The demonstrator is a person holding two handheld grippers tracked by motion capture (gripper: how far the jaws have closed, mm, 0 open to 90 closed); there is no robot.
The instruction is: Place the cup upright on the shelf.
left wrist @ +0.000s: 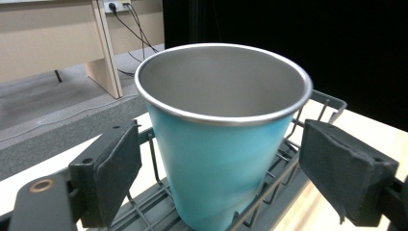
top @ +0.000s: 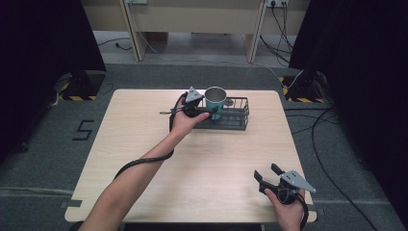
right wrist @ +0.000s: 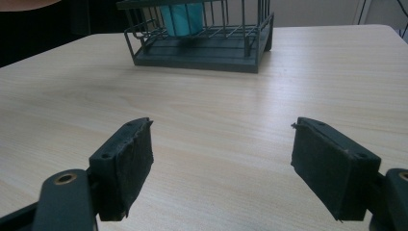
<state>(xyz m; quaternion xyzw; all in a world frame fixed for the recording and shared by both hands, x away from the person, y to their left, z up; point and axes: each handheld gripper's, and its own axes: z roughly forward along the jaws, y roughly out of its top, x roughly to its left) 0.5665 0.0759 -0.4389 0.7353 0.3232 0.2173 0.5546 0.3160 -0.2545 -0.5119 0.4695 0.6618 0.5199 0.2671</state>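
Now | left gripper (left wrist: 216, 178) jaws spread, straddling teal steel-lined cup (left wrist: 219, 159) in dark wire basket (top: 239, 118) | probably pre-grasp; next: close | right gripper (right wrist: 221, 168) idling unclenched, empty

Cup (top: 215, 99) upright in wire basket (top: 239, 115) at table's (top: 202, 163) far edge, centre.

A black "5" (top: 82, 130) is marked on the grey floor (top: 43, 144).

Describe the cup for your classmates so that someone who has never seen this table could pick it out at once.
Start at the pale wooden table and look to its far edge, where a dark wire basket stands. The cup stands upright in the basket's left end, between the open jaws of the left gripper. It is the one teal thing there, with a bare metal rim and inside.
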